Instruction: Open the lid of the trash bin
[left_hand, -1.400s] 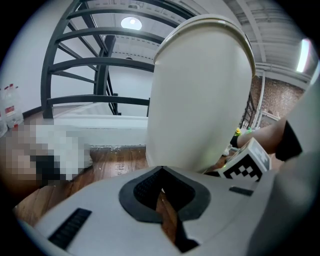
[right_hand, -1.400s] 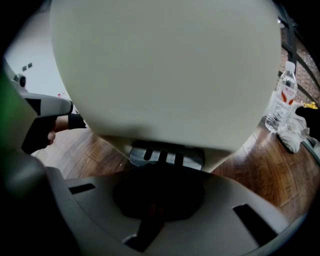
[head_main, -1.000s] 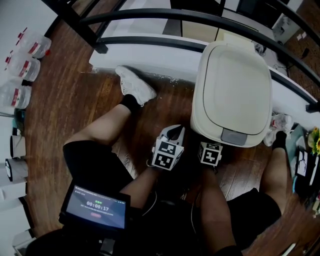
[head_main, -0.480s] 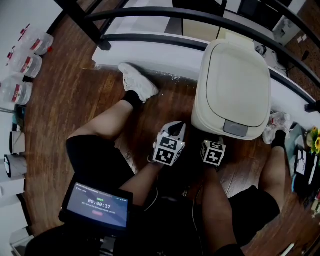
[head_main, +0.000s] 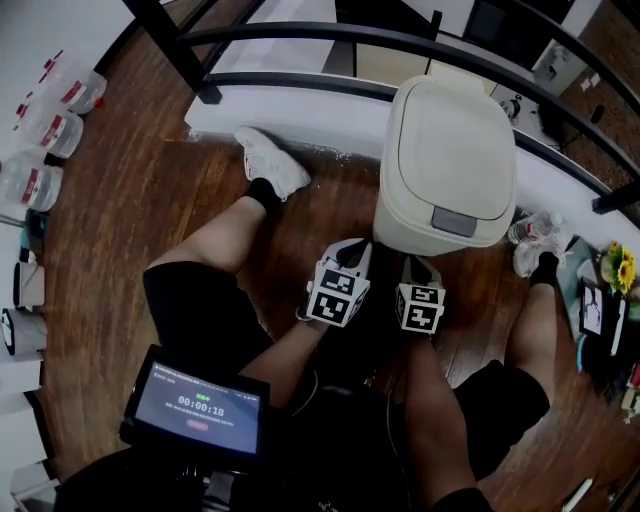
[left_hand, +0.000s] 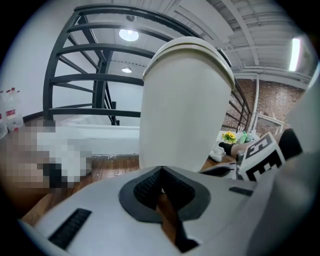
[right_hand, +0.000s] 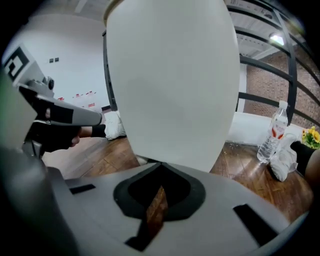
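Progress is nil: the trash bin stands on the floor between the person's legs, its lid down, while the left gripper and right gripper, both pinched together and empty, hover near its front.

Cream trash bin, grey lid tab

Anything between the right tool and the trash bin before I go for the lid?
Nothing. The right gripper view shows only a short strip of wooden floor between the right tool and the trash bin; the jaws are together and empty.
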